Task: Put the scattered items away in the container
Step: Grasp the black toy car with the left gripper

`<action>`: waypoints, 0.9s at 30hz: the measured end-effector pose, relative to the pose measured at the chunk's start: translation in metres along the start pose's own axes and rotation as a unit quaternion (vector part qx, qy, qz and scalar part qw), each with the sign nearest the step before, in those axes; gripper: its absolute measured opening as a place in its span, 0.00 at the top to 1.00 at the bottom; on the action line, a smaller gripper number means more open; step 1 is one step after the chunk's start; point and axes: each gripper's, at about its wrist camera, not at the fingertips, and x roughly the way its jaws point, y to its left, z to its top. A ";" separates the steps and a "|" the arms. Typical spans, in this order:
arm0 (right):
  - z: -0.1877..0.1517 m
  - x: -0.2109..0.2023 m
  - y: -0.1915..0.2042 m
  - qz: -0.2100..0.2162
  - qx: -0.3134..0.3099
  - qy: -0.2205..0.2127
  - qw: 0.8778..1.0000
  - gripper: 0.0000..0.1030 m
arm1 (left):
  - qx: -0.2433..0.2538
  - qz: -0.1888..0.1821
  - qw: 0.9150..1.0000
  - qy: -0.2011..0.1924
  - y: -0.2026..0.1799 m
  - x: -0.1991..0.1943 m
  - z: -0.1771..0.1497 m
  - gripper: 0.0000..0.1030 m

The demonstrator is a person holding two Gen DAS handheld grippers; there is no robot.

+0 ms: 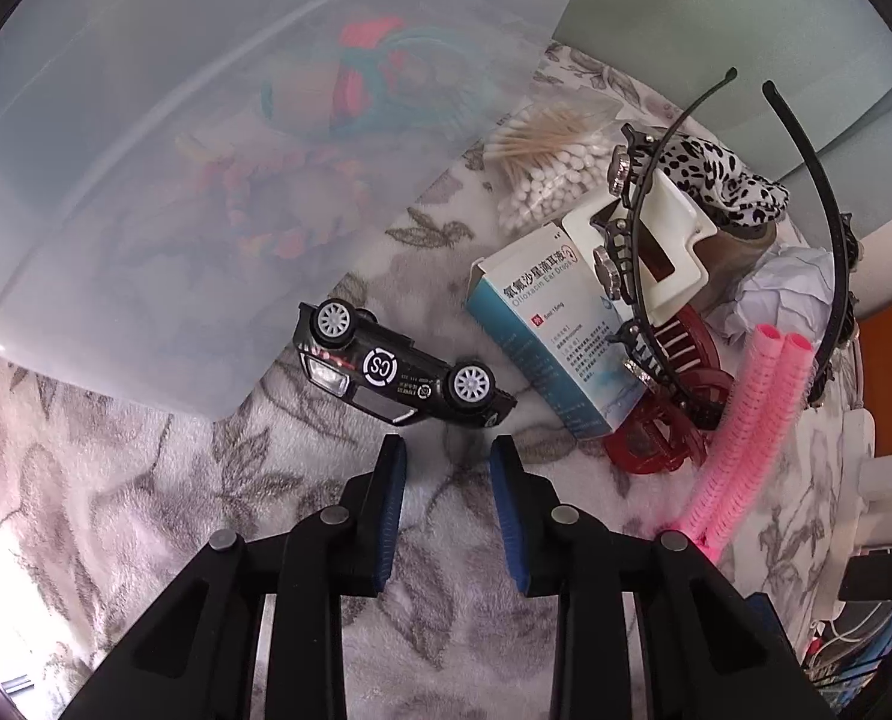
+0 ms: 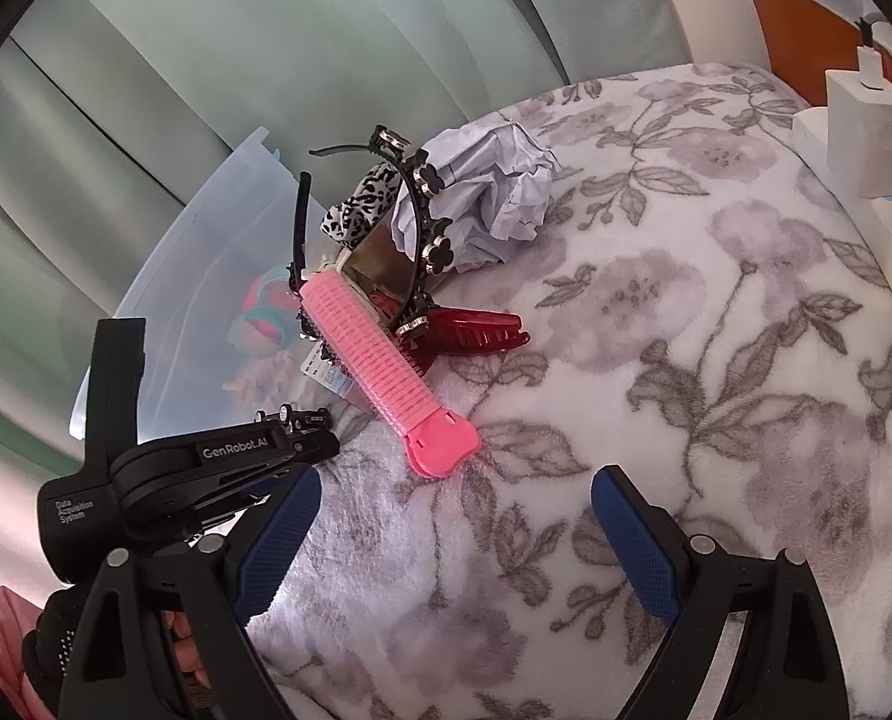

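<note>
The translucent container (image 1: 116, 192) fills the upper left of the left wrist view; the toy car (image 1: 398, 369) lies on its side on the floral blanket (image 1: 146, 480) just right of its corner. Below it, the left tool (image 1: 449, 450) is narrowly parted and empty. The car looks light, rigid and slick: grip across its body. The right tool (image 2: 455, 495) gapes wide, empty, below the pink hair roller (image 2: 380, 354).
</note>
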 end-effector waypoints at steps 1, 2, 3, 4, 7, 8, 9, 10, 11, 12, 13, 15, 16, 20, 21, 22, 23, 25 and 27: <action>0.000 0.000 0.000 0.000 0.001 0.000 1.000 0.10 | -0.004 -0.006 1.000 0.004 0.001 -0.001 0.000 0.71; 0.000 0.000 0.000 -0.001 0.001 0.000 1.000 0.10 | -0.008 -0.011 1.000 0.007 0.003 -0.002 0.000 0.71; 0.000 0.000 0.000 -0.001 0.001 0.000 1.000 0.10 | -0.013 -0.014 1.000 0.009 0.004 -0.003 0.000 0.71; 0.000 0.000 0.000 -0.001 0.001 0.000 1.000 0.10 | -0.016 -0.015 1.000 0.012 0.004 -0.003 0.001 0.71; -0.001 0.000 0.000 -0.002 -0.001 0.003 1.000 0.10 | 0.022 0.003 1.000 0.004 -0.007 -0.007 -0.006 0.63; -0.002 0.000 0.001 -0.002 -0.001 0.005 1.000 0.10 | 0.037 0.001 0.999 0.004 -0.011 -0.008 -0.008 0.60; -0.002 0.001 0.001 -0.003 -0.002 0.005 1.000 0.10 | 0.045 -0.005 0.999 0.009 -0.014 -0.007 -0.010 0.60; -0.001 0.002 0.001 -0.003 -0.002 0.006 1.000 0.10 | 0.052 -0.006 0.999 0.012 -0.016 -0.006 -0.011 0.60; -0.002 0.001 0.001 -0.003 -0.001 0.005 1.000 0.10 | 0.060 -0.001 0.998 0.011 -0.017 -0.006 -0.011 0.60; -0.003 0.000 0.000 -0.003 0.000 0.005 1.000 0.10 | 0.067 0.004 0.998 0.006 -0.017 -0.007 -0.010 0.59; -0.003 -0.001 0.000 -0.003 0.002 0.003 1.000 0.10 | 0.072 0.006 0.997 0.001 -0.017 -0.010 -0.009 0.58; -0.003 -0.002 -0.002 -0.004 0.005 0.002 1.000 0.10 | 0.080 0.018 0.996 -0.024 -0.015 -0.018 -0.005 0.46; -0.002 -0.001 -0.003 -0.005 0.007 0.002 1.000 0.10 | 0.095 0.033 0.994 -0.044 -0.017 -0.023 -0.004 0.44; -0.002 0.001 -0.006 -0.004 0.013 0.006 1.000 0.09 | 0.189 0.046 0.978 -0.068 -0.034 -0.031 -0.011 0.39; -0.002 0.000 -0.006 -0.003 0.013 0.005 1.000 0.09 | 0.218 0.048 0.972 -0.070 -0.037 -0.031 -0.014 0.38; -0.002 0.000 -0.006 -0.002 0.013 0.004 1.000 0.09 | 0.248 0.053 0.964 -0.075 -0.040 -0.031 -0.016 0.38; -0.002 -0.001 -0.006 -0.001 0.013 0.003 1.000 0.09 | 0.278 0.060 0.955 -0.082 -0.043 -0.031 -0.019 0.38; -0.003 -0.002 -0.008 -0.001 0.014 0.002 1.000 0.09 | 0.332 0.072 0.936 -0.089 -0.044 -0.029 -0.021 0.37; -0.003 -0.003 -0.010 0.000 0.018 0.003 1.000 0.09 | 0.376 0.087 0.918 -0.089 -0.044 -0.024 -0.020 0.37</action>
